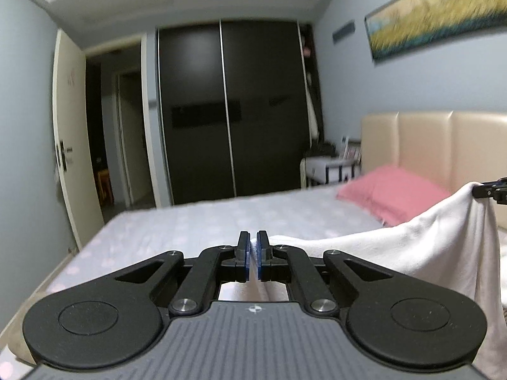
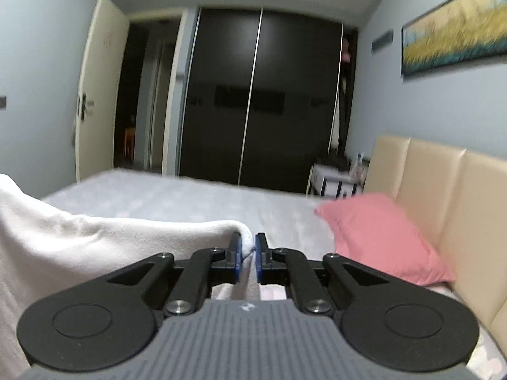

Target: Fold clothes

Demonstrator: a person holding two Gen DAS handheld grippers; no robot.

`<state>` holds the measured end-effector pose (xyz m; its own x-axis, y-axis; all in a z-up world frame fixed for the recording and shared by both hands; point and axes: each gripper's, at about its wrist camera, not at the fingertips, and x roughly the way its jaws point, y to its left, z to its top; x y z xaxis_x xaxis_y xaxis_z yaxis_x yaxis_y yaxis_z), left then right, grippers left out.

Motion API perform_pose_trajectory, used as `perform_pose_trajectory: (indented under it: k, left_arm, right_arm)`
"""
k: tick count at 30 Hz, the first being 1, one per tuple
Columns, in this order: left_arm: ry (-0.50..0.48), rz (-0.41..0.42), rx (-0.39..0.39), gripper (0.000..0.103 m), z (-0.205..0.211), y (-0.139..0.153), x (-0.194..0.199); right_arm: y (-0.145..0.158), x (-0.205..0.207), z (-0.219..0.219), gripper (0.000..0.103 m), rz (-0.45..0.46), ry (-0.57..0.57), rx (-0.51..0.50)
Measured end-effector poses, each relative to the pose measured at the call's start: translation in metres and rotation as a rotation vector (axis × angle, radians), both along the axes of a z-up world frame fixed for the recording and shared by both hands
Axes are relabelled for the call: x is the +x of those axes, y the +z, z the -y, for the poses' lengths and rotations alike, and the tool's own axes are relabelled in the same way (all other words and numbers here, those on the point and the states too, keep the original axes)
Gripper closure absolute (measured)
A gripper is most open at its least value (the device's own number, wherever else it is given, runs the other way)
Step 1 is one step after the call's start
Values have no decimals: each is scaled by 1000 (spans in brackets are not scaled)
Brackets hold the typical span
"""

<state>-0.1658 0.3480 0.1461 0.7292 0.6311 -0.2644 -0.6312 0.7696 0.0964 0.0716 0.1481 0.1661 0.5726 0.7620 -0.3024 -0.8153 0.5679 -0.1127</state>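
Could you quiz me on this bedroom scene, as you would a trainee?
1. True or false: the white cloth is stretched between the left gripper and the right gripper.
2. What colour is the pillow lying by the headboard?
   A. blue
   B. pink
   C. green
3. Fill in: the wardrobe behind the bed has ____ sliding doors.

Key
1. True: both sets of jaws are shut on a top edge of the cloth, which hangs between them above the bed.
2. B
3. dark
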Motion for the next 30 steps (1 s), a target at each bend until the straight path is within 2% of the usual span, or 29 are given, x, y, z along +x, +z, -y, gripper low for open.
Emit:
perform_pose_trajectory:
  k: [4, 8, 11, 15, 19, 20, 21, 23, 24, 30]
  left_arm:
    - [1, -63, -70, 101, -39, -41, 34]
    - [-1, -156, -104, 101, -65, -90, 44]
    - [3, -211, -138, 101, -84, -118, 54]
    - [23, -238, -166, 101, -100, -141, 61]
    - [17, -251, -185, 100, -108, -151, 77]
    - [14, -266, -195, 99, -109, -154, 81]
    - [19, -291, -209, 93, -110, -158, 83]
    - [48, -338, -223, 82, -112, -166, 83]
    - [58, -354, -229, 78, -113, -169, 82]
    - [74, -375, -259, 72, -113, -171, 55]
  right_arm:
    - [-48, 37, -41, 93, -98, 0, -73]
    - [-102, 64, -71, 93, -175, -21, -140]
    - [-132, 80, -94, 93, -216, -27, -198]
    - [-163, 88, -118, 93, -231, -31, -249]
    - [-175, 95, -139, 93, -231, -47, -257]
    - [-178, 98, -143, 91, -246, -55, -264]
    - [-181, 101, -146, 87, -267, -65, -275]
    - [-188, 107, -151, 57, -308, -92, -296]
    - [-191, 109, -150, 54, -320, -116, -299]
    - [-192, 121, -128, 54, -369, -150, -340]
